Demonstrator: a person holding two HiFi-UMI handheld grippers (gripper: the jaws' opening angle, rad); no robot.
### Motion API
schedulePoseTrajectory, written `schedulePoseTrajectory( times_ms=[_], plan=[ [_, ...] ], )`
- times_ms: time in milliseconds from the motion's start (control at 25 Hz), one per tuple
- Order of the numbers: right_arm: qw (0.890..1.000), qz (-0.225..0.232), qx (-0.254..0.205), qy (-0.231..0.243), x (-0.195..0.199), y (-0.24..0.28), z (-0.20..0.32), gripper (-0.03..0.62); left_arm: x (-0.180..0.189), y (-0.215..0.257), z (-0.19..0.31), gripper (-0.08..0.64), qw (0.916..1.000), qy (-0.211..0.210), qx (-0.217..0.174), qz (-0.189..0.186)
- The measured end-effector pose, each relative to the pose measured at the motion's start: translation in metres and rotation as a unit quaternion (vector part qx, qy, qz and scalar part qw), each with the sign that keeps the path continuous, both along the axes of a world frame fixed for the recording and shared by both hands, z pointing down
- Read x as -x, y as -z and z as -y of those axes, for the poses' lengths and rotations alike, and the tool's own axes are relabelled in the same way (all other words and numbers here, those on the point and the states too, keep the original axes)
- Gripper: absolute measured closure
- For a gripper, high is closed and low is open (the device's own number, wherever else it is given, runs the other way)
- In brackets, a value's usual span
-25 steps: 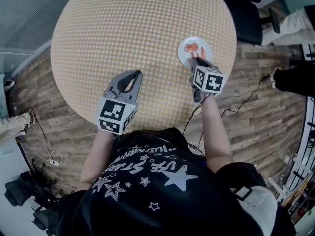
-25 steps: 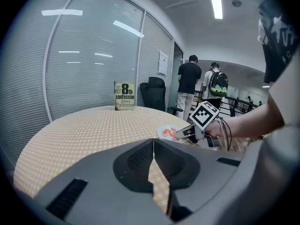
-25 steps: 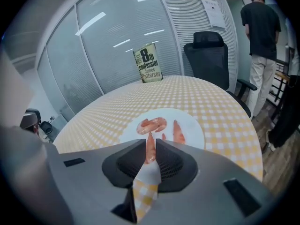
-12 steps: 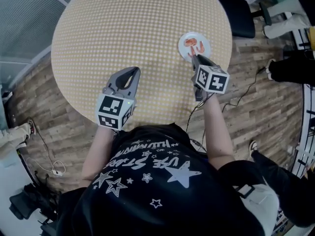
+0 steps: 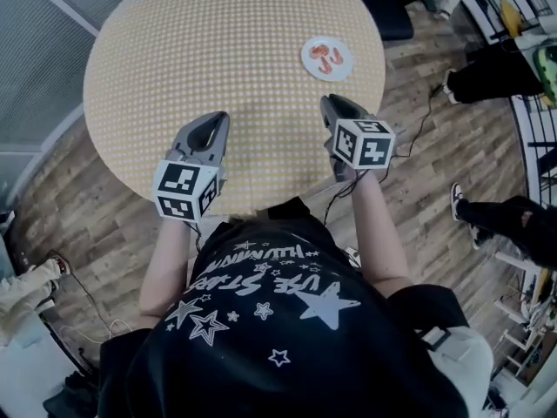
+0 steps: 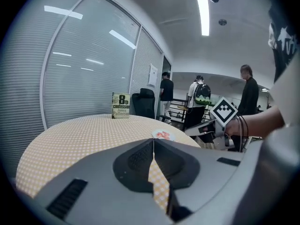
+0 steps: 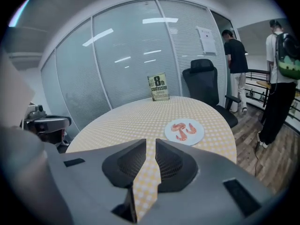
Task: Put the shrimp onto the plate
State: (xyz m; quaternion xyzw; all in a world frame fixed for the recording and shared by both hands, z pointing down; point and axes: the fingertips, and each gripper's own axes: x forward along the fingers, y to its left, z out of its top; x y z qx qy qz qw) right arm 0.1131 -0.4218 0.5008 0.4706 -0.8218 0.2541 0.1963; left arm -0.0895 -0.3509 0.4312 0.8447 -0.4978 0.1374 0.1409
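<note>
Two orange shrimp [image 5: 328, 59] lie on a small white plate [image 5: 307, 54] at the right side of the round checked table [image 5: 218, 33]. My right gripper [image 5: 332, 102] hovers near the table's front edge, well short of the plate, jaws together and empty. In the right gripper view the shrimp [image 7: 181, 130] and plate [image 7: 197, 135] lie ahead and right of the right gripper [image 7: 150, 142]. My left gripper [image 5: 214, 118] hangs over the front left of the table, shut and empty. From the left gripper [image 6: 153, 142] view, the plate [image 6: 162, 135] is small and far off.
A book [image 7: 158, 87] stands upright at the table's far edge, also visible as the book [image 6: 121, 105] in the left gripper view. A dark office chair [image 7: 205, 84] sits behind the table. Several people stand on the wooden floor to the right. Glass walls lie behind.
My right gripper has drawn back from the plate toward the table's front edge. The left gripper also sits closer to the edge. Both shrimp stay on the plate.
</note>
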Motion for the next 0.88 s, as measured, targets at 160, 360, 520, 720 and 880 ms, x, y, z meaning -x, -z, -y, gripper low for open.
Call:
schedulePoseTrajectory(
  times_ms=[160, 360, 520, 720, 880],
  plan=[
    [1.000, 0.016, -0.012, -0.014, 0.013, 0.017, -0.042, 0.523, 0.009, 0.008, -0.024, 0.548, 0.9996, -0.020, -0.014, -0.011],
    [0.999, 0.027, -0.029, -0.035, 0.026, 0.027, -0.103, 0.523, 0.016, 0.009, -0.065, 0.548, 0.9979, -0.058, -0.021, -0.018],
    [0.997, 0.036, -0.031, -0.054, 0.031, 0.027, -0.158, 0.523, 0.021, 0.000, -0.099, 0.548, 0.9962, -0.083, -0.014, -0.021],
    [0.994, 0.051, -0.028, -0.096, 0.008, 0.027, -0.210, 0.523, 0.005, -0.004, -0.125, 0.548, 0.9922, -0.120, -0.002, -0.033],
    [0.990, 0.055, -0.032, -0.127, -0.014, 0.028, -0.229, 0.523, -0.006, -0.006, -0.138, 0.548, 0.9897, -0.140, -0.003, -0.027]
  ],
)
